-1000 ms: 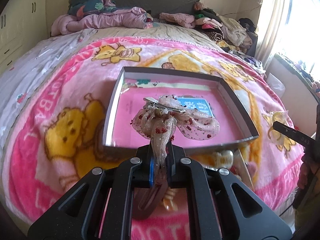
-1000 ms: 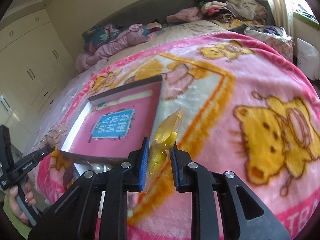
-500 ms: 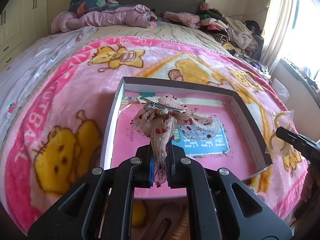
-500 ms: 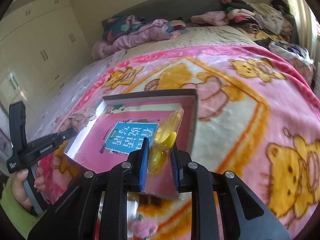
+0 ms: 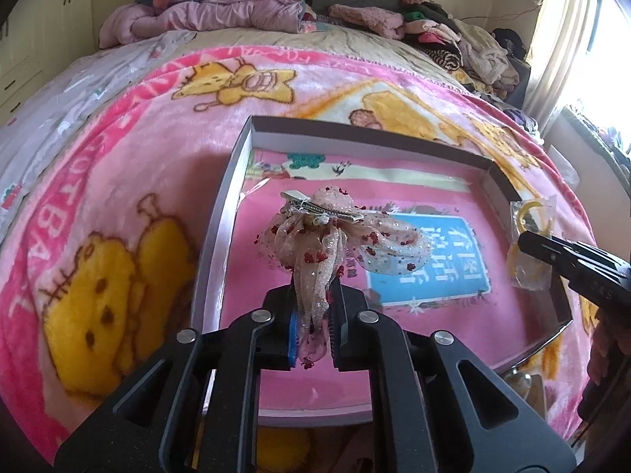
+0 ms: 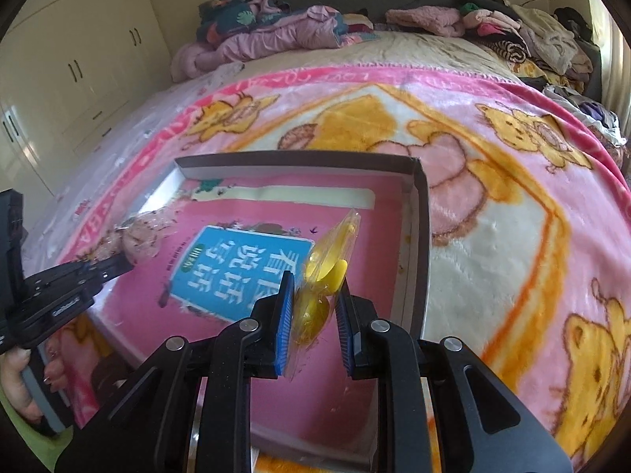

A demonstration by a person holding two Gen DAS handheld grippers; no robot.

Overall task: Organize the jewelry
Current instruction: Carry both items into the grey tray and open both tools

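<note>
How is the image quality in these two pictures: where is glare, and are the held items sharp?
Left wrist view: the window at the right edge is blown out white, and the fisheye bends the box rim; the hair bow is sharp. Right wrist view: light is even, the yellow packet is clear, and the wardrobe curves at the edge.

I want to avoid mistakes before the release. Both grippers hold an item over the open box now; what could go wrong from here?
1. The left gripper pinches only a thin tail of the bow hair clip; the gauze may snag on the pads when it opens.
2. The right gripper holds the yellow packet close to the box wall, so it could drop on or outside the rim.
</note>
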